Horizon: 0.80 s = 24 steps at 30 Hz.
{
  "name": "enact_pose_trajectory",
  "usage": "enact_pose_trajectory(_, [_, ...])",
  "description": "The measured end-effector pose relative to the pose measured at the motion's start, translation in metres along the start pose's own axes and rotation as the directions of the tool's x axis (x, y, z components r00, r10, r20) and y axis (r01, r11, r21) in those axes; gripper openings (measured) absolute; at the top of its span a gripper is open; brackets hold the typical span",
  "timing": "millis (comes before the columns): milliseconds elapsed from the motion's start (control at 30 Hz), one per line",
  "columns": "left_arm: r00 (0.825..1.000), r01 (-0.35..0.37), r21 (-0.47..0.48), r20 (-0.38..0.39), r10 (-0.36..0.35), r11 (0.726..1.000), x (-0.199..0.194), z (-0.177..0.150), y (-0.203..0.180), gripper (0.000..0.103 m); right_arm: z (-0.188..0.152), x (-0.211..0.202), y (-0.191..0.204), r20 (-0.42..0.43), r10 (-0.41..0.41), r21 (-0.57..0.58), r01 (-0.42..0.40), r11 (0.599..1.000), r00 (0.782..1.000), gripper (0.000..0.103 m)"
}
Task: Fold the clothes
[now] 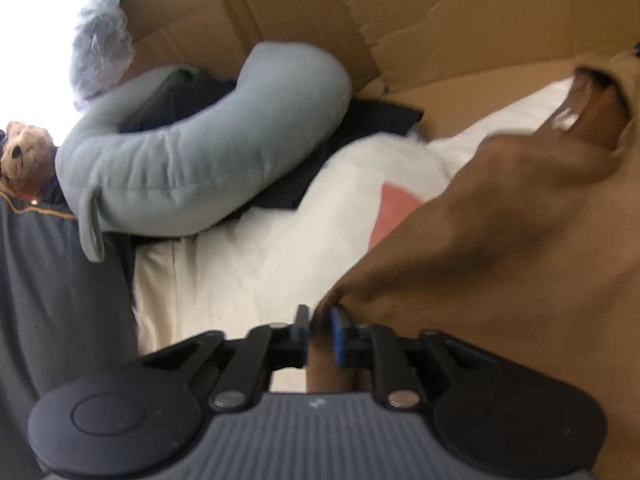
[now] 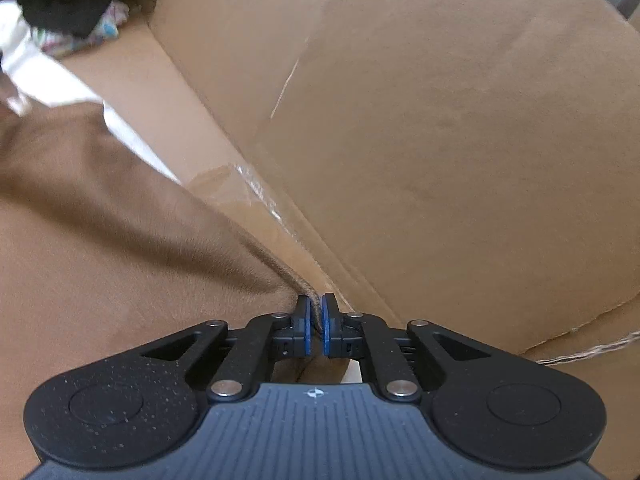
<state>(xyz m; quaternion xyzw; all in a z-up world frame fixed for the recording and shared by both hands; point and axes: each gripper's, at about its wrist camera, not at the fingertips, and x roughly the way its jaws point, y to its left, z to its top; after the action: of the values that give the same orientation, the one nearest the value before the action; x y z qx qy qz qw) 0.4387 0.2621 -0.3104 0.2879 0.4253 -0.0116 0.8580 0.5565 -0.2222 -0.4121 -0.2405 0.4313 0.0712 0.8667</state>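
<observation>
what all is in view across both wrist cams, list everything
brown garment: one, brown, right of the left view, edges between both jaws
white cloth: one, white with a pink patch, under the garment
neck pillow: one, grey-blue, upper left
dark clothing: one pile, black, under the pillow
cardboard: brown panels, behind everything
stuffed toy: one, tan, far left
left gripper: one, black, slightly parted
right gripper: one, black, pinching the hem

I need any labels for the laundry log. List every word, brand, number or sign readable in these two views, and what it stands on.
No readable text.
Small white mark on the ribbed grey body of the left gripper: too blurred to read.
White cross-in-circle sign on the body of the right gripper: a symbol, no letters.
Brown fabric garment, cardboard box: no print.
</observation>
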Motion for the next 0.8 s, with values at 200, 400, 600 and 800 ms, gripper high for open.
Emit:
enact_pose_trajectory(200, [0.991,0.077,-0.03,0.109,-0.073,0.997,-0.032,0.028,0.0,0.03,0.007,-0.04,-0.008,0.085,0.124,0.007,-0.125,0.992,0.989,0.027])
enact_pose_trajectory(400, [0.98,0.12,-0.008,0.164,-0.117,0.993,-0.017,0.073,-0.021,0.029,0.032,-0.048,-0.001,0.139,0.197,0.024,-0.202,0.979,0.97,0.027])
enact_pose_trajectory(600, [0.982,0.133,0.027,0.131,-0.135,0.991,0.02,0.101,-0.051,0.027,0.059,-0.033,0.011,0.161,0.24,0.065,-0.252,0.965,0.958,0.027])
enact_pose_trajectory(800, [0.979,0.182,0.052,0.078,-0.186,0.982,0.041,0.096,-0.065,0.026,0.076,-0.015,0.029,0.157,0.309,0.064,-0.322,0.945,0.938,0.029])
